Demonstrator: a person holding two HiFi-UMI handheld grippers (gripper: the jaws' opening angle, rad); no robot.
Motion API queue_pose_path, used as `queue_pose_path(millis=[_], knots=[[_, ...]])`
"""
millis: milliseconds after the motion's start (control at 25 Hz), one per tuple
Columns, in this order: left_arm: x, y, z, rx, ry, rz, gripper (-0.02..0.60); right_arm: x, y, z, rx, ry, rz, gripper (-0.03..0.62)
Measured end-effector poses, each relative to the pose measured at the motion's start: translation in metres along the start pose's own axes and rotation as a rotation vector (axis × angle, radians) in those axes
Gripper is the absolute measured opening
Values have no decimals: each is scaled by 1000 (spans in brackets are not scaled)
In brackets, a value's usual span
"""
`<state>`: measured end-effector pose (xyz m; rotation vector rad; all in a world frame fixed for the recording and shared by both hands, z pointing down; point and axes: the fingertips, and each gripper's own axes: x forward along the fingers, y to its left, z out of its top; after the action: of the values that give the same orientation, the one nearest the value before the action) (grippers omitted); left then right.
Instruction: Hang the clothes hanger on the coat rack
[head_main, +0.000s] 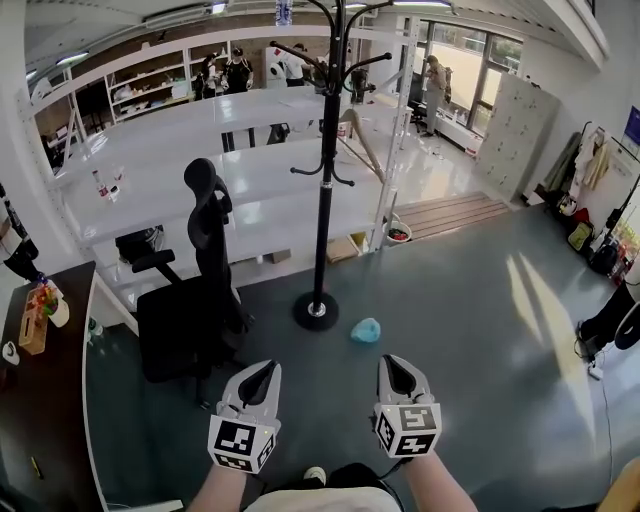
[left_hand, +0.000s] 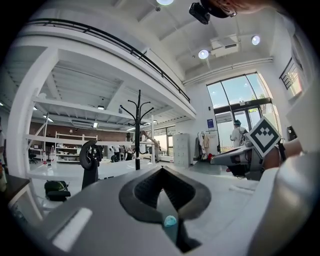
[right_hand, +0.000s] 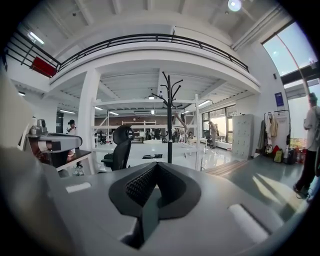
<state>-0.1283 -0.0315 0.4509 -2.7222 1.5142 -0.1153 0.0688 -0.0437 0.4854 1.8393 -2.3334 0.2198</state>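
Observation:
The black coat rack (head_main: 327, 150) stands on a round base (head_main: 316, 312) on the grey floor ahead; its hooks are bare. It also shows in the left gripper view as the coat rack (left_hand: 138, 130) and in the right gripper view as the coat rack (right_hand: 169, 120). A small light-blue object (head_main: 365, 330) lies on the floor just right of the base; I cannot tell what it is. My left gripper (head_main: 266, 368) and right gripper (head_main: 390, 362) are held side by side low in front of me. Both are shut and hold nothing, as the left gripper (left_hand: 161, 170) and right gripper (right_hand: 156, 165) views confirm.
A black office chair (head_main: 195, 300) stands left of the rack, close to my left gripper. A dark desk (head_main: 45, 400) runs along the left. White tables (head_main: 200, 170) and shelving fill the back. Lockers (head_main: 515, 135) and hanging clothes (head_main: 590, 165) are at right. People stand far behind.

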Motion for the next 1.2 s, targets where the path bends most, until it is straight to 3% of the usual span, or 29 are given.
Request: queue_pose_path(millis=[440, 840, 1200], knots=[[-29, -34, 12, -19, -39, 18, 0, -50, 11, -10, -30, 7, 55, 25], [-41, -66, 13, -26, -18, 40, 0, -78, 5, -11, -53, 6, 94, 25], [-50, -79, 12, -26, -10, 73, 0, -97, -5, -7, -44, -21, 81, 25]])
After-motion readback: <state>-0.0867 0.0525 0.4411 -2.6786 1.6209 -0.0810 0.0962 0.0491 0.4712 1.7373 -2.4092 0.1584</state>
